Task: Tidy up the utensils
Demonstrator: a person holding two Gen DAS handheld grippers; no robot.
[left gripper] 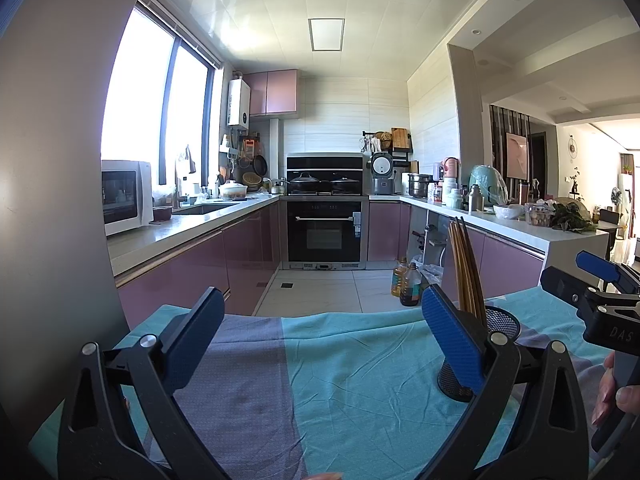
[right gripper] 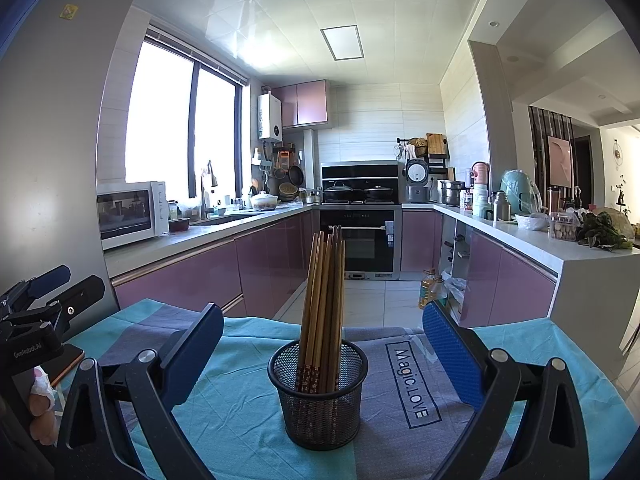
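The left gripper [left gripper: 324, 340] hangs over the cloth-covered desk [left gripper: 360, 380] with its blue pads spread wide and nothing between them; straight ahead of it lies only bare cloth, and the mesh cup [left gripper: 496, 328] sits off to its right, partly hidden behind its right pad, so this hand would have to swing sideways to reach it. The right gripper [right gripper: 324, 344] is the better placed one: its jaws are likewise released and empty, and the mesh cup [right gripper: 318, 396] stands dead centre between the two pads, close in front, on the grey panel of the cloth [right gripper: 224, 400] just left of the printed "Magic.LOVE" label [right gripper: 412, 384]. The chopsticks [right gripper: 324, 300] stand in a tight bundle inside the cup, their long axis near upright with a slight fan at the tops, so they run across the closing line of the jaws and a straight push forward should bring the pads to either side of them. They look like plain brown wood, with a red patterned band on the ends down in the cup. All seem already gathered, so the sorting appears largely done
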